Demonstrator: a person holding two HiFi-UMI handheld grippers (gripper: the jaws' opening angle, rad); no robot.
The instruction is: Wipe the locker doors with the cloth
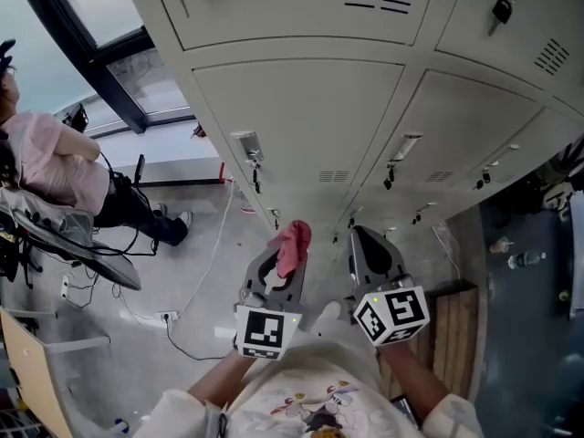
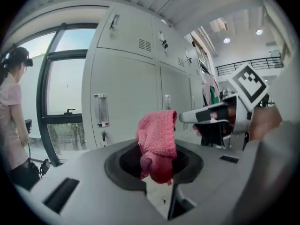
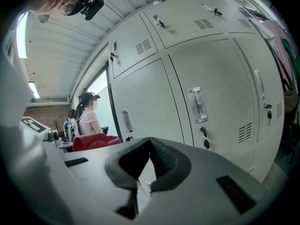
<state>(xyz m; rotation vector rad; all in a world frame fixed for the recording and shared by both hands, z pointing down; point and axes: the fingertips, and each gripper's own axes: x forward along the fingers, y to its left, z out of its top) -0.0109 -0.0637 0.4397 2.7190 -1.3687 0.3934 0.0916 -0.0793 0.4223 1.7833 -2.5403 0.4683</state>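
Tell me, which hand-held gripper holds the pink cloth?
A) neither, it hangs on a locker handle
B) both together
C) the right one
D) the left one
D: the pink cloth sits clamped in the left hand-held gripper, while the right hand-held gripper is closed on nothing.

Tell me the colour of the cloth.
Pink; the cloth shows best in the left gripper view.
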